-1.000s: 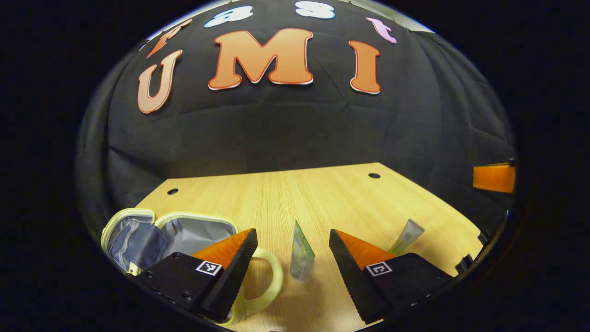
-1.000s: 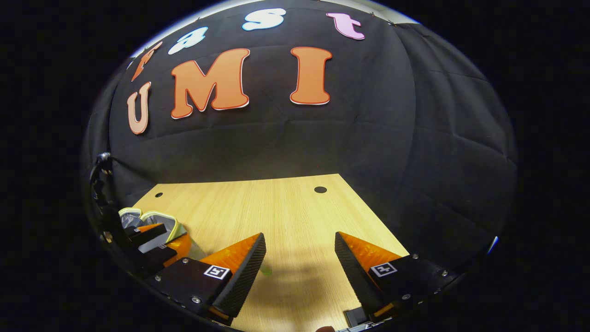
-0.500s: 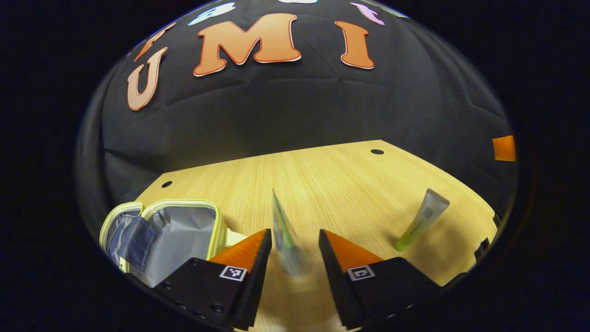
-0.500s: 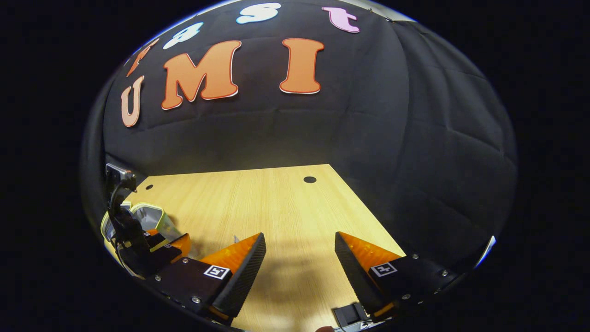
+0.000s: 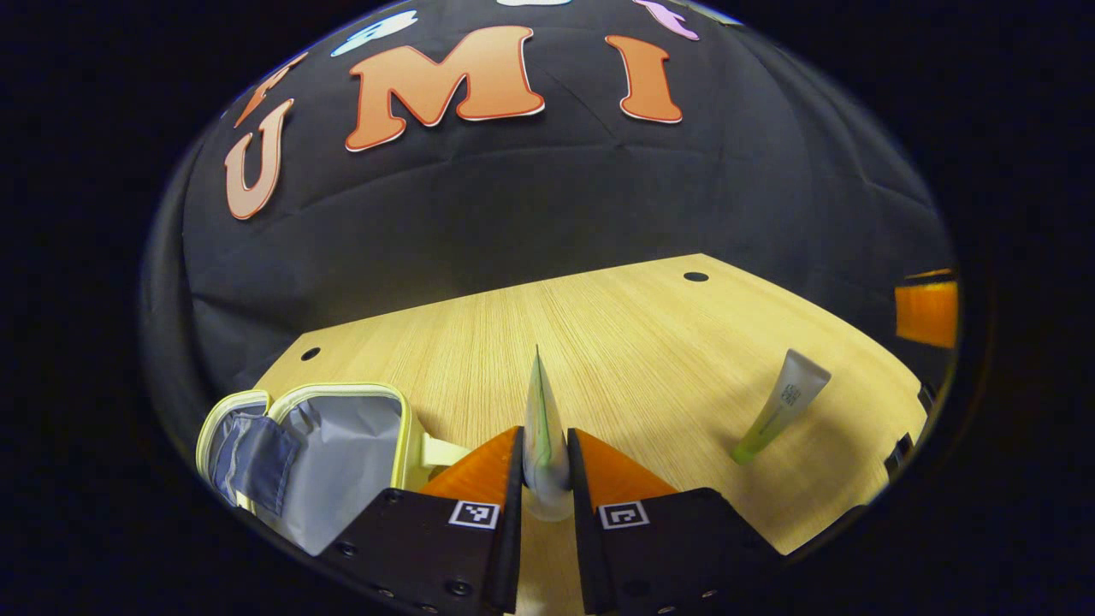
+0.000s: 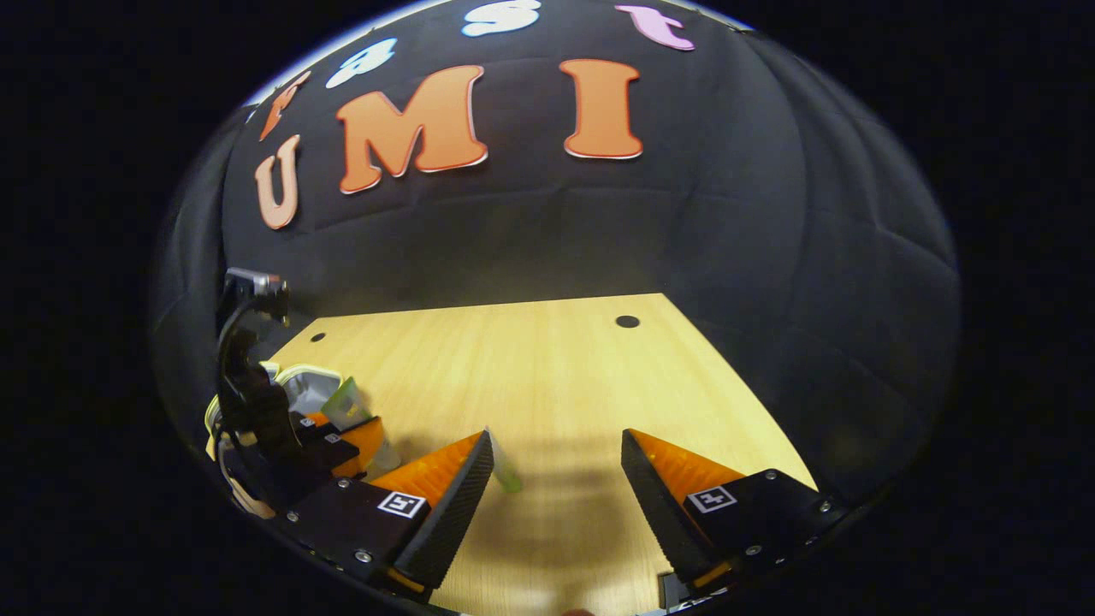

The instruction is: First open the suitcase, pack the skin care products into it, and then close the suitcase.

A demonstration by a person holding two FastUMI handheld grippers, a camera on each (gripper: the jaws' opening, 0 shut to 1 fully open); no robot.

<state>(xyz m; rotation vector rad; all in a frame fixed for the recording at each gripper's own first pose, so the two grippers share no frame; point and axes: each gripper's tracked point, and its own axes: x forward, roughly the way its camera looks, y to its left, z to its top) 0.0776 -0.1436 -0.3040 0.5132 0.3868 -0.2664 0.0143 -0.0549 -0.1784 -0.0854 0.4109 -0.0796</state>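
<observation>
Small soft case with pale yellow-green trim and grey lining (image 5: 338,445) lies open at the left of the light wood tabletop (image 5: 616,342), lid flap with a blue-grey inner pocket folded out to its left. A pale handle loop shows at its right edge, just behind the left finger.

Left hand-held gripper (image 5: 545,466): nearly closed, both fingers pressing on a slim white-and-green skin care tube (image 5: 541,419). Tube stands on edge between the fingers, flat crimped end pointing away from the camera, cap end toward it. Can't tell if the tube is touching the tabletop or lifted clear. It's just right of the open case.

Second tube, white fading to green (image 5: 780,405), lies on the tabletop well to the right, apart from both fingers, green end nearer the camera.

Right hand-held gripper (image 6: 556,475): wide open, nothing between the fingers, over bare tabletop. A green tip pokes out just beside its left finger. In the right gripper view, the left hand-held gripper sits at far left beside the case (image 6: 308,385) with the tube in its grip.
</observation>
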